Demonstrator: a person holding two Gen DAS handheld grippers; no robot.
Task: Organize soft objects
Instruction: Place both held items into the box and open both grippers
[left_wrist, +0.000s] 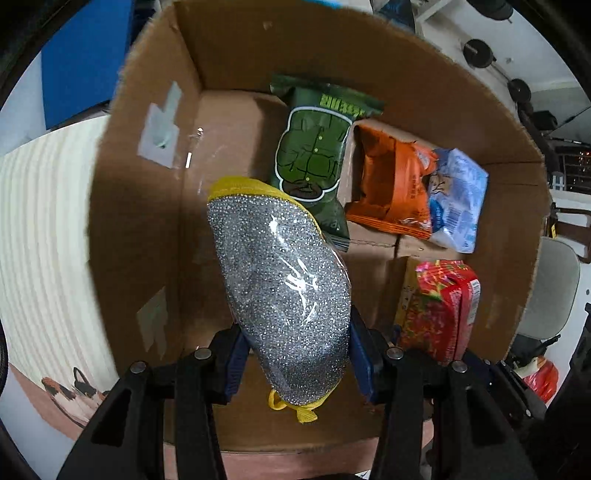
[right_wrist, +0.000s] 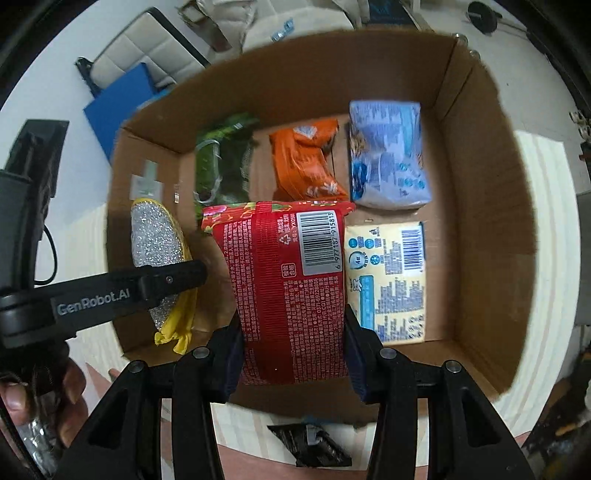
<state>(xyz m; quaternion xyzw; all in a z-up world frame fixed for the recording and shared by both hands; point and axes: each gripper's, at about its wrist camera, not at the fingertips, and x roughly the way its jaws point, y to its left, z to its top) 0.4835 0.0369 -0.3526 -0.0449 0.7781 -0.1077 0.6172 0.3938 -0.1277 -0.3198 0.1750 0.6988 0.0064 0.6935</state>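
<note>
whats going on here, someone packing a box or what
A person holds a gripper in each hand over an open cardboard box. The left gripper is clamped on a silver scouring pad, the right gripper on a red packet. Green, orange, blue and cream packs already lie inside.

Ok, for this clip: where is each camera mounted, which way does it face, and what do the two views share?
Left wrist: sits on the left gripper, looking down along its fingers into the cardboard box; its own two fingers show, clamped on the silver scouring pad.
Right wrist: sits on the right gripper, facing down into the box from above; its fingers show, gripping the red packet, with the left gripper and the person's hand at left.
Shared: box, pad, red packet, green, orange and blue packs.
</note>
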